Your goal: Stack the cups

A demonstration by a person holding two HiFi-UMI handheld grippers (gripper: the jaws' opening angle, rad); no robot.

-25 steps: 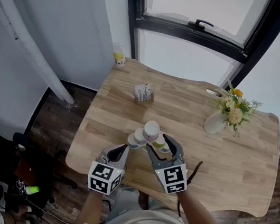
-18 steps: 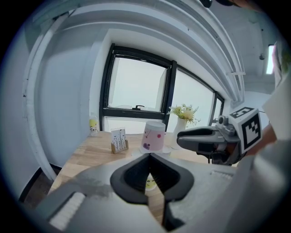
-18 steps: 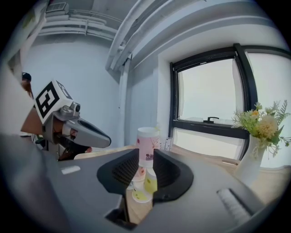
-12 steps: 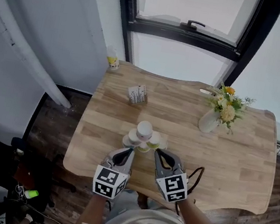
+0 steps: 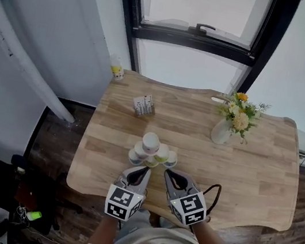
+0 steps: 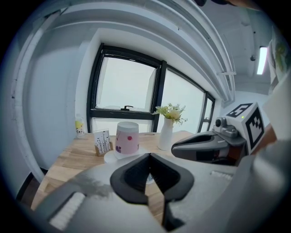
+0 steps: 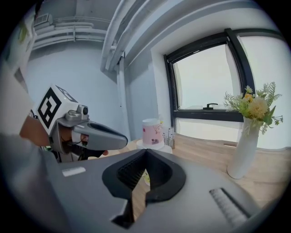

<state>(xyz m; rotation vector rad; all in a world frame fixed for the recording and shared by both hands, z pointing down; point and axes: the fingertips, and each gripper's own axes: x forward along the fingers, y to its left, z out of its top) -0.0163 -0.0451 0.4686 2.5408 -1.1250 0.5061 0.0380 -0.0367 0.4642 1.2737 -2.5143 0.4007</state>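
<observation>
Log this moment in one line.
cup stack: upright | left gripper: shut, empty | right gripper: shut, empty | both: short of cup stack

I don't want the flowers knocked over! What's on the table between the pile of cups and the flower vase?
Nothing. The head view shows only bare wooden table between the cup pile and the vase.
</observation>
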